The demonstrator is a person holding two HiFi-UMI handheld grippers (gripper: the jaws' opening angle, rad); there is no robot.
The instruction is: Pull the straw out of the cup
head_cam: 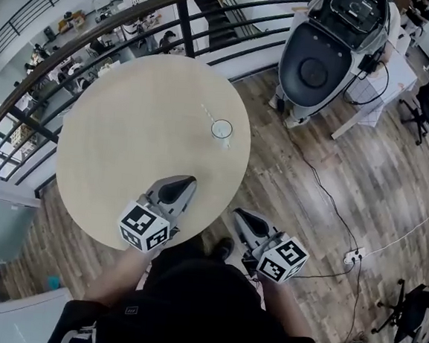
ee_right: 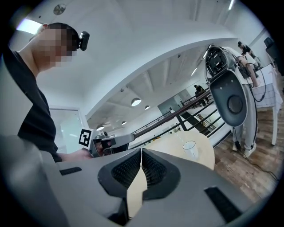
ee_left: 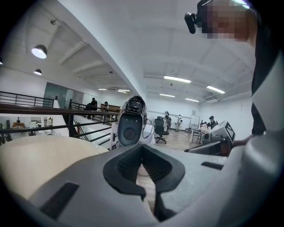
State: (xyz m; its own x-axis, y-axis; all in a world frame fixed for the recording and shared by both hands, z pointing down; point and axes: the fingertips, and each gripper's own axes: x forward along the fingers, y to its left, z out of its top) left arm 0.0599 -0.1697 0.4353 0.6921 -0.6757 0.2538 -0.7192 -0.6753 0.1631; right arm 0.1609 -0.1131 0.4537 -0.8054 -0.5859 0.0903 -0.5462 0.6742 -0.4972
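Straw [head_cam: 208,113], thin white plastic: leans out of clear round cup [head_cam: 221,129], long axis tilted up-left in head view, on round beige surface [head_cam: 128,137]. Left gripper [head_cam: 190,180], right gripper [head_cam: 238,213]: fingers pressed together, holding nothing.

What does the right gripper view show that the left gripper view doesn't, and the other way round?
Only the right gripper view shows the cup, standing on the far part of the round table, and the left gripper with its marker cube. Only the left gripper view shows the right gripper, low at the right; no cup appears there. Both show the table's pale top, the tall white machine, the dark railing, and their own jaws closed with nothing between them.
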